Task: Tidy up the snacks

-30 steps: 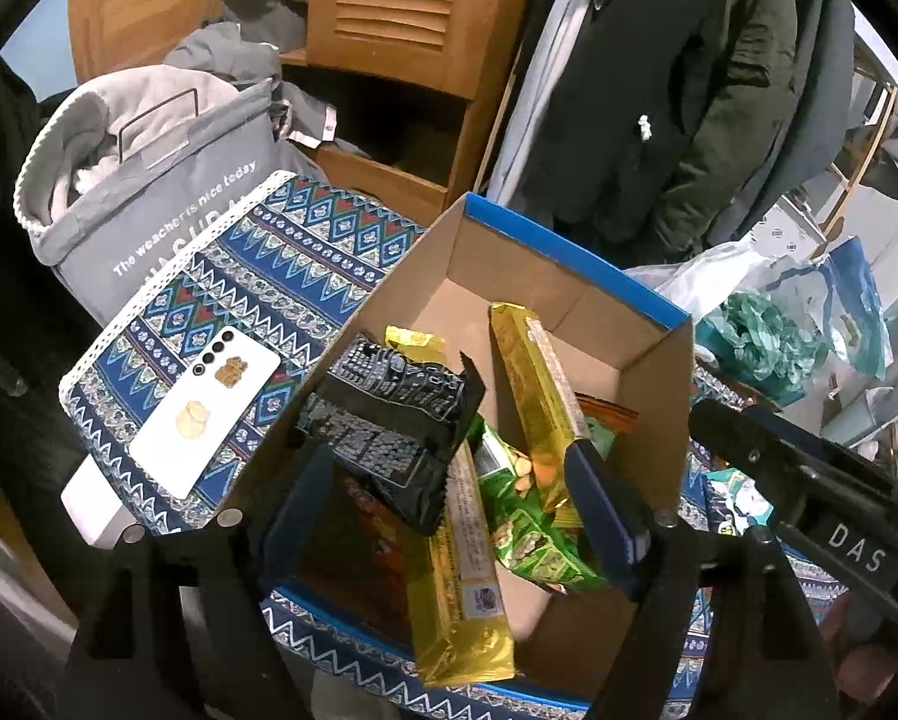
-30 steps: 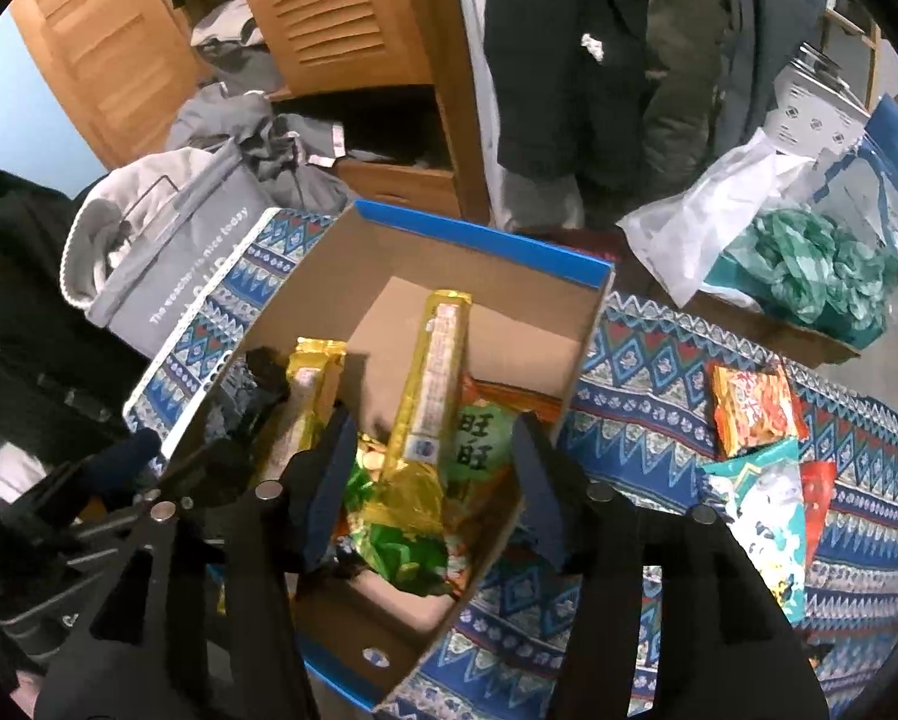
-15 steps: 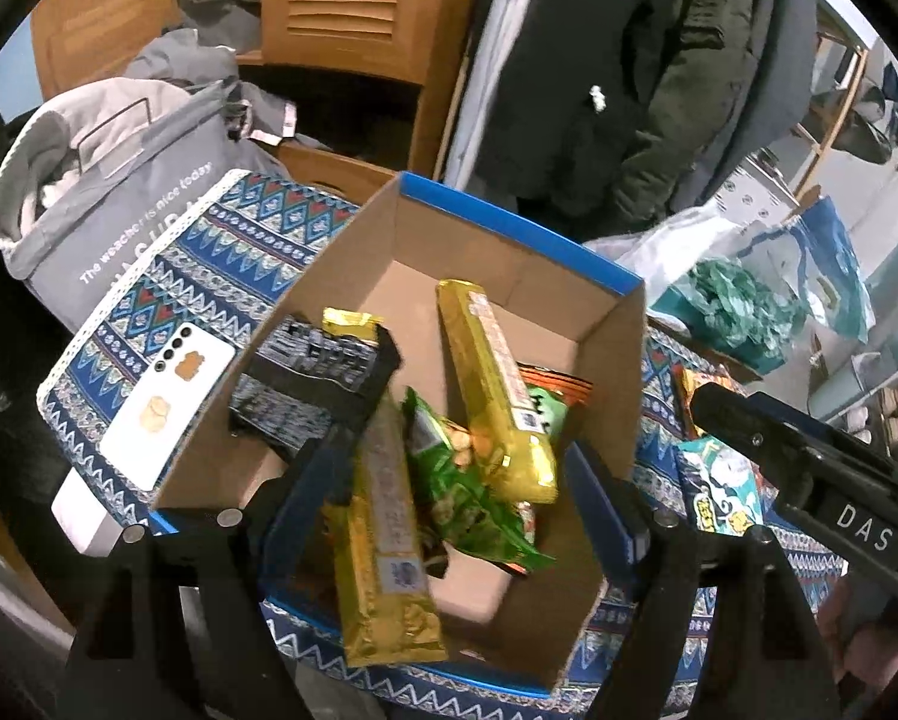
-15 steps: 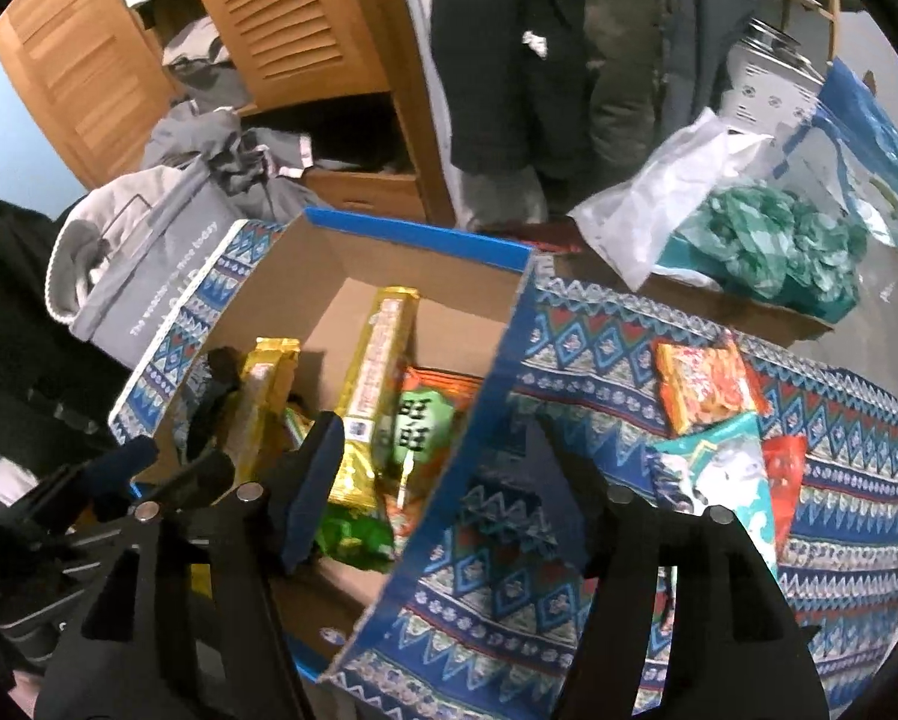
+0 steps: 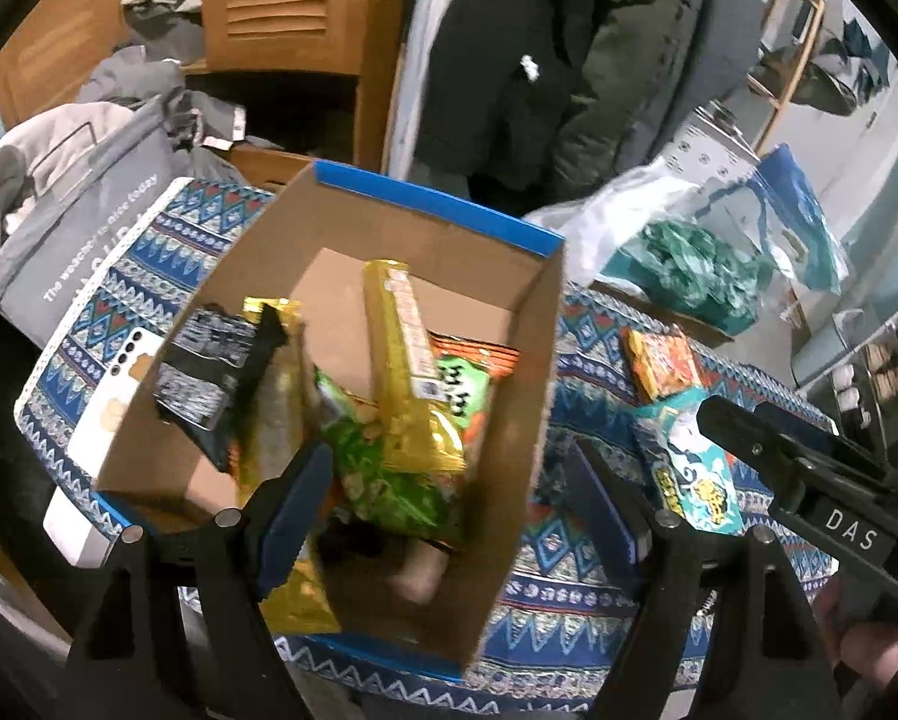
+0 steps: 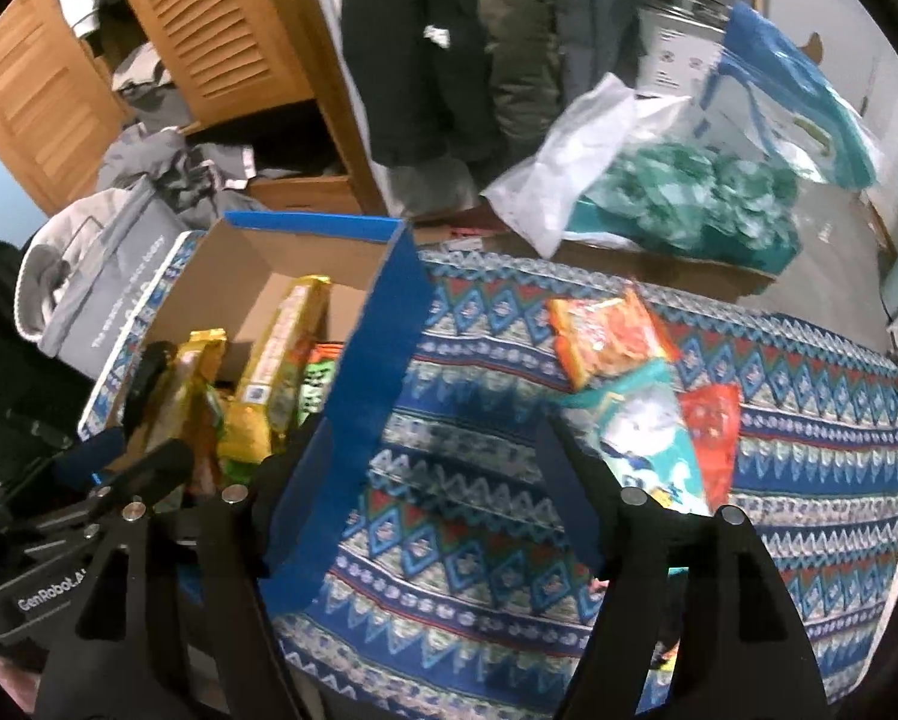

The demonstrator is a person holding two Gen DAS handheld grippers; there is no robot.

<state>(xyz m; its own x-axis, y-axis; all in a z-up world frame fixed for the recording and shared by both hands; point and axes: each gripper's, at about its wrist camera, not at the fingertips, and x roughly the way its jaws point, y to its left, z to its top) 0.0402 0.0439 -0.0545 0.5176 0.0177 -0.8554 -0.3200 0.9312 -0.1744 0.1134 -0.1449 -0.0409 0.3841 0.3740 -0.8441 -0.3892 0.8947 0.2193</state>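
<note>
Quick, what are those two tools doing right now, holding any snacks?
Left tool: open, holding nothing, over the box.
Right tool: open, holding nothing.

Dim indoor light, strong fisheye warping with black corners (perhaps motion blur throughout).

The left gripper (image 5: 449, 498) hangs tilted downward, its fingers spread wide and holding nothing. The right gripper (image 6: 431, 480) sits just to its right, fingers likewise spread wide and empty, pointing forward and down.
</note>
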